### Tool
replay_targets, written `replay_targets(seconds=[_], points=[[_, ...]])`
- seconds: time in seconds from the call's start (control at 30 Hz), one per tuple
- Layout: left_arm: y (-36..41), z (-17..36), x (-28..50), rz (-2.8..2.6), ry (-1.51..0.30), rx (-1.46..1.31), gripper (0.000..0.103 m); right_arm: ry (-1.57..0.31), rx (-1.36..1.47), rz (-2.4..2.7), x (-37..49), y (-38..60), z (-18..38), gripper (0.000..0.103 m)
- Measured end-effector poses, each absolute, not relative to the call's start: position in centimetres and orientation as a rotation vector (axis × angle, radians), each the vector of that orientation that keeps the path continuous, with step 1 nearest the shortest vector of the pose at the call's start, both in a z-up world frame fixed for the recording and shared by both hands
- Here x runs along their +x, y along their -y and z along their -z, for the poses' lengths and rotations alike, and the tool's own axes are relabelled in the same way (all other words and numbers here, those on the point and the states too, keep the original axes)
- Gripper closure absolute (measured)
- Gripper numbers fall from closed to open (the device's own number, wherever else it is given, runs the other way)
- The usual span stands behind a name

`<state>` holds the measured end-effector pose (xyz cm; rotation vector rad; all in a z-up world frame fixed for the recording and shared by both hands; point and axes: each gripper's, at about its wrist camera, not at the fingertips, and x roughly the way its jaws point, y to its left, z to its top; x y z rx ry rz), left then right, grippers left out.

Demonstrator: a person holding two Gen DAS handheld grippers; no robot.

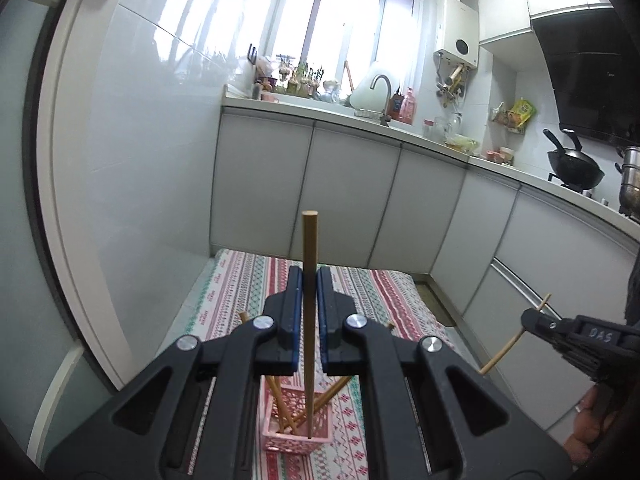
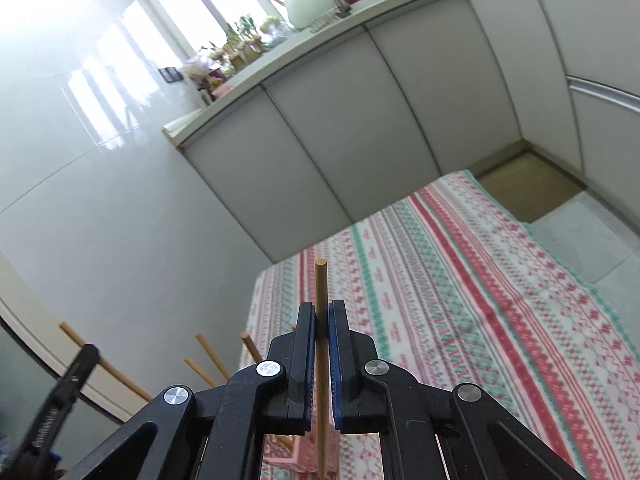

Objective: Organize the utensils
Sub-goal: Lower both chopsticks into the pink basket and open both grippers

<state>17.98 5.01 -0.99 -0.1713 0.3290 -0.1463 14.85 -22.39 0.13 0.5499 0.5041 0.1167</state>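
My left gripper (image 1: 309, 276) is shut on a wooden chopstick (image 1: 309, 240) that stands upright, its lower end inside a pink lattice basket (image 1: 298, 438) on the striped tablecloth. Several other chopsticks (image 1: 280, 404) lean in that basket. My right gripper (image 2: 322, 310) is shut on another wooden chopstick (image 2: 321, 280), held upright above the cloth beside the pink basket (image 2: 306, 456). The right gripper also shows in the left wrist view (image 1: 532, 318), at the right, with its chopstick (image 1: 500, 354). The left gripper also shows at the lower left of the right wrist view (image 2: 80, 364).
The table has a red, green and white striped cloth (image 2: 460, 280). Grey kitchen cabinets (image 1: 352, 192) stand behind it, with a sink and faucet (image 1: 382, 88) on the counter and a black wok (image 1: 574, 166) at the right. A white wall (image 1: 152, 140) lies on the left.
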Motion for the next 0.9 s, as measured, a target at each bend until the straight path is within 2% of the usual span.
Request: replay_targets(seconds=[0.3, 0.9], points=[[-5.4, 2.4, 19.3, 0.111, -0.344, -0.162, 0.095, -0.428, 0.526, -0.185, 15.7, 20.3, -0.4, 0.098], [-5.5, 7.0, 21.2, 0.123, -0.494, -0.097, 0.095, -0.475, 0.422, -0.222, 18.9, 14.8, 3.6, 0.098]])
